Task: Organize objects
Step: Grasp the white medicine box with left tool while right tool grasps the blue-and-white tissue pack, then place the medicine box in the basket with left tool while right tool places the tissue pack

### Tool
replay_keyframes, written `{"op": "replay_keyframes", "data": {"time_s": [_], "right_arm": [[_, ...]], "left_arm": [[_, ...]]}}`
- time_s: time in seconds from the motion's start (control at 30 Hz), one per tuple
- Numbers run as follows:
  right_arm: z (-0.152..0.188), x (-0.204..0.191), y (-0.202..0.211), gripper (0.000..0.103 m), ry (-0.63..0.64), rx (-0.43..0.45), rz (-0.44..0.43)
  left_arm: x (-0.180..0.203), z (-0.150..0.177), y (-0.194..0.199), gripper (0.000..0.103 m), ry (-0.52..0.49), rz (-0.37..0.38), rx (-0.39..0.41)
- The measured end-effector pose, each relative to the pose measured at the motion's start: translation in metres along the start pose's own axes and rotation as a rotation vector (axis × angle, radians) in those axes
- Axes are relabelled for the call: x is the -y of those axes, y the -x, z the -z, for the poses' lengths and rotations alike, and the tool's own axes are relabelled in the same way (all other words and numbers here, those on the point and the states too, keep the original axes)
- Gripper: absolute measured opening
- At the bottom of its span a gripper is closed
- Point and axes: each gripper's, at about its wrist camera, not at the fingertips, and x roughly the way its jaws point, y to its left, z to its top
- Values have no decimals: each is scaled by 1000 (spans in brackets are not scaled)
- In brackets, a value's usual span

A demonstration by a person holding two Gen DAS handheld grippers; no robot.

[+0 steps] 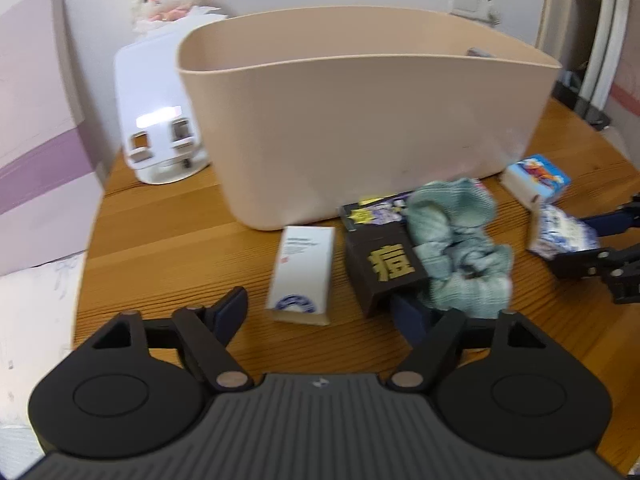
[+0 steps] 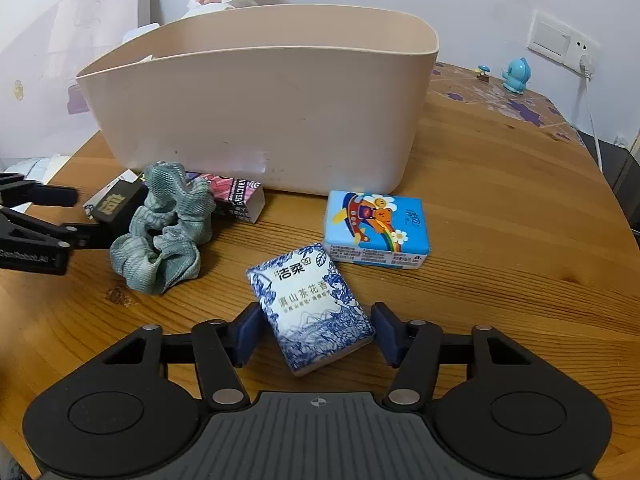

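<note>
— Where are the right gripper's point(image 2: 312, 336) fingers?
— Spread on either side of the blue-and-white patterned tissue pack point(image 2: 310, 306), which lies on the round wooden table point(image 2: 500, 240); contact isn't clear.
— And the left gripper point(image 1: 324, 312)?
— Wide apart, around the white carton point(image 1: 302, 276) and the dark brown box point(image 1: 384, 270) (green fabric scrunchie point(image 1: 460, 248) alongside), before the beige plastic bin point(image 1: 360, 128).

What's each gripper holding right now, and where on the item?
Nothing is held. The right gripper is open, straddling the long sides of the blue-and-white tissue pack, pads not touching. The left gripper is open around the white box.
</note>
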Motion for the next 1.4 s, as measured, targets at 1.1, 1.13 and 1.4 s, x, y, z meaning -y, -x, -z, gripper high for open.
{"op": "replay_keyframes", "data": {"time_s": [1.1, 1.13, 1.4], "right_arm": [[7, 6, 53, 42, -31, 63, -60], [7, 6, 55, 42, -30, 67, -61], [-3, 11, 78, 42, -35, 125, -72]], "left_arm": [[10, 19, 76, 33, 35, 9, 69], [11, 19, 81, 33, 31, 7, 78], [15, 5, 116, 33, 8, 1, 161]]}}
